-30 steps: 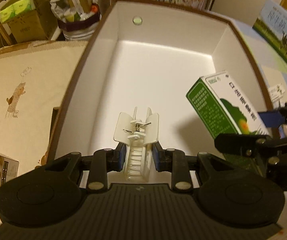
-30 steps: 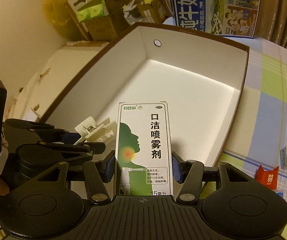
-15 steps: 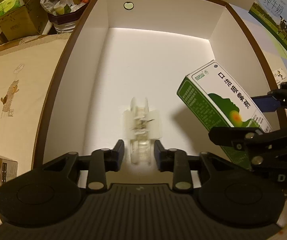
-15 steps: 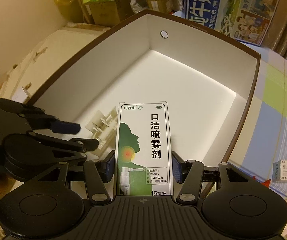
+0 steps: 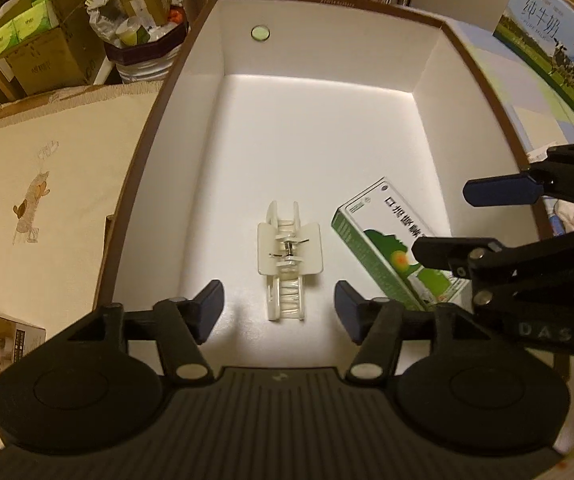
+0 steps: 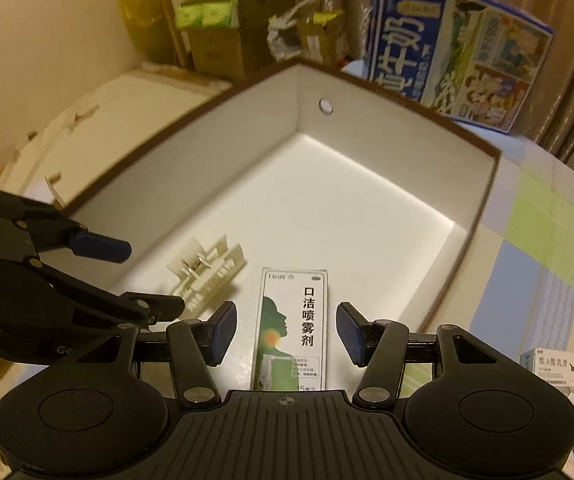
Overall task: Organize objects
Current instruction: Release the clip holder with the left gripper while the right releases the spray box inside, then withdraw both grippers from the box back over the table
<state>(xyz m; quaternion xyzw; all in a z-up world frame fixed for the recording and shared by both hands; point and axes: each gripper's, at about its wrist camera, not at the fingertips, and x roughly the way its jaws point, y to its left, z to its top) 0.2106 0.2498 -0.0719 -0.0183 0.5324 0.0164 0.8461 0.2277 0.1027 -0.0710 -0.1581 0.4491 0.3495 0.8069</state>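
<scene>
**Open storage box: two items lying inside**

- Left gripper (image 5: 279, 304): hovering over the box, jaws standing apart after just opening, nothing pressing between the pads.
- White hair claw clip (image 5: 289, 266): lying flat on the floor of the white-lined box (image 5: 191, 128), between and beyond the left fingers.
- Green-and-white spray carton (image 6: 293, 328): lying face up just beside the clip.
- Right gripper (image 6: 287, 332): jaws spreading wide of the carton, pads not touching it.
</scene>
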